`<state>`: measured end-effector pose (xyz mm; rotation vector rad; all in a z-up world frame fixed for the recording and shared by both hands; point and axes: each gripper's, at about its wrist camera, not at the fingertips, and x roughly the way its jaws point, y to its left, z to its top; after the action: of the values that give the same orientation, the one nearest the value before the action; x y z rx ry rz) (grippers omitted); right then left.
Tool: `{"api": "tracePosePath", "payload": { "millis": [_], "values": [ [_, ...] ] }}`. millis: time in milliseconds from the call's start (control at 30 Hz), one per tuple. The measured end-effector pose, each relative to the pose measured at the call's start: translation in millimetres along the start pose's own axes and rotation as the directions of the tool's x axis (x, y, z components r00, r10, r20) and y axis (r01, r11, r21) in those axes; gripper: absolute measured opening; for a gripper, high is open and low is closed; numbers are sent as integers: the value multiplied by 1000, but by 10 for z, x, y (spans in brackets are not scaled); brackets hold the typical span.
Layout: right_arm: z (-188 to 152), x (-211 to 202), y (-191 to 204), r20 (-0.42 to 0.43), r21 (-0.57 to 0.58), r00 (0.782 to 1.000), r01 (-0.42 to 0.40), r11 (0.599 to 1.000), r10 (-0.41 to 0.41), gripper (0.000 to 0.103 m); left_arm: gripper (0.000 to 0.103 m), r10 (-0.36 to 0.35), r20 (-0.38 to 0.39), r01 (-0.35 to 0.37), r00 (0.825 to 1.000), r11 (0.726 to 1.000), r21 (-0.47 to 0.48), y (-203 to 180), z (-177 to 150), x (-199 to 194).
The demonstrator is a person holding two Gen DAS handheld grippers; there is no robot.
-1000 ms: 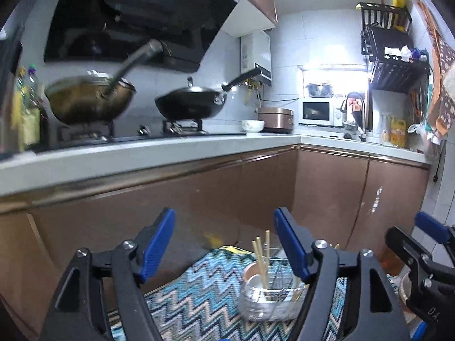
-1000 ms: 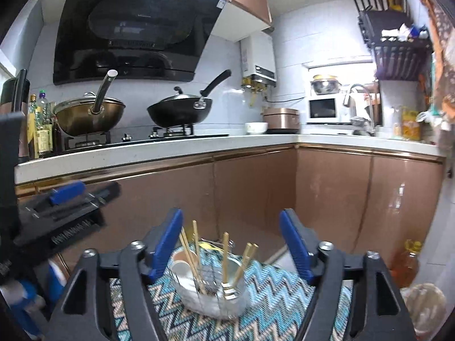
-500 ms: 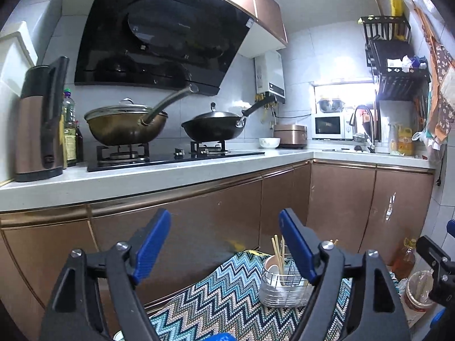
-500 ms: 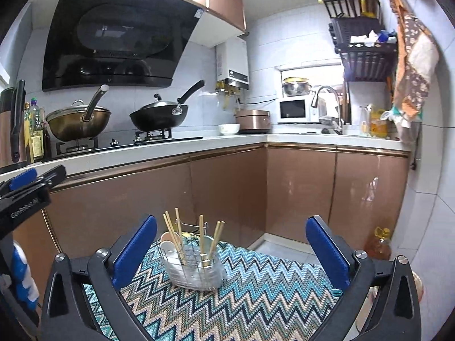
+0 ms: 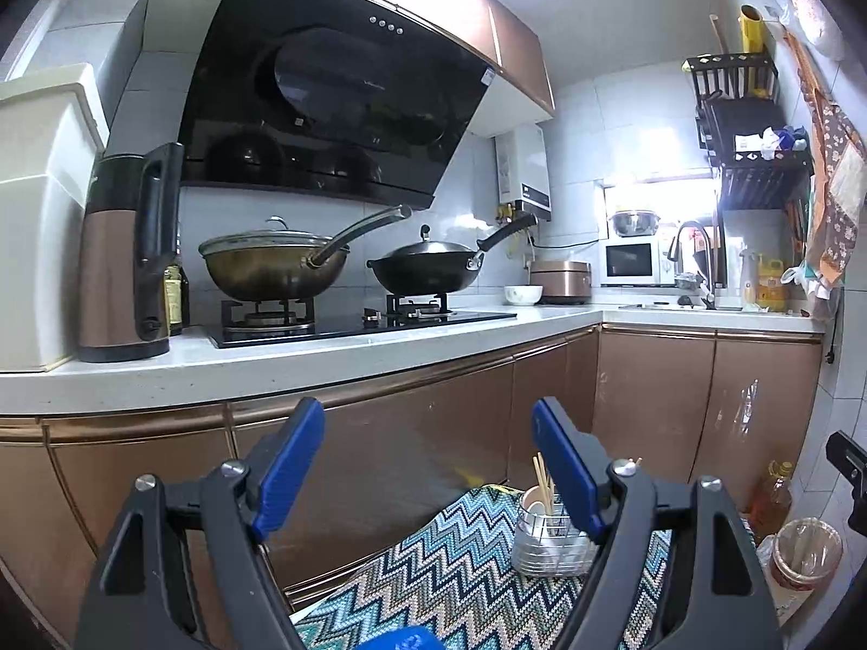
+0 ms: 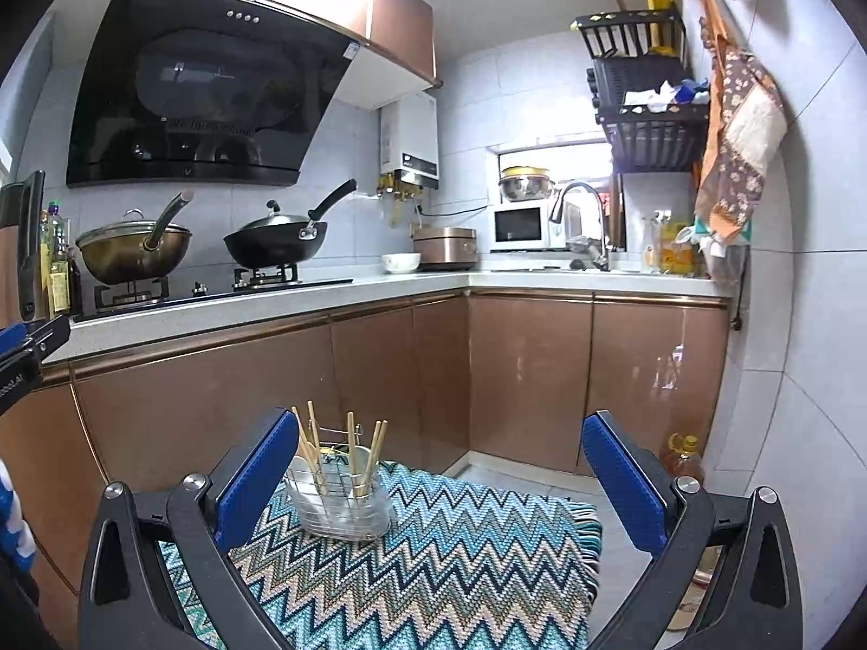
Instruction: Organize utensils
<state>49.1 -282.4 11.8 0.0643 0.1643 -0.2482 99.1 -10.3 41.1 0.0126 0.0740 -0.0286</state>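
Zigzag rug (image 6: 433, 558) covers the floor in front of the cabinets. On it stands the wire utensil holder (image 6: 344, 504) w/ chopsticks (image 6: 352, 447) and a white spoon upright inside. Left gripper (image 5: 428, 466) and right gripper (image 6: 439, 474) are both spread wide, nothing between the pads. Task looks approx. finished; no loose utensils visible.

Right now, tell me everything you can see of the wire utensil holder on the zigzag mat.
The utensil holder is a small basket of thin silvery wire, and seems to have a clear or pale liner. It stands upright near the far left edge of the zigzag mat, just in front of the brown cabinets. Several wooden chopsticks stick up out of it, leaning at different angles, beside a pale spoon. Nothing grips it: both sets of jaws are open and empty, short of it.
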Motion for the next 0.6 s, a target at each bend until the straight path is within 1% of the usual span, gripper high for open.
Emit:
{"api": "tracePosePath", "payload": {
  "millis": [367,467,600],
  "values": [
    [29,-321,-22,36,7,999,27,1000,-27,103,78,4,-6,-4,1000,1000,-3,112,-26,-217],
    [19,-408,-34,53,15,998,34,999,-35,103,78,15,-3,-15,1000,1000,5,117,-47,-308],
    [19,-450,-41,50,17,998,47,999,-48,103,78,31,-6,-31,999,999,10,135,-71,-382]
  ]
}}
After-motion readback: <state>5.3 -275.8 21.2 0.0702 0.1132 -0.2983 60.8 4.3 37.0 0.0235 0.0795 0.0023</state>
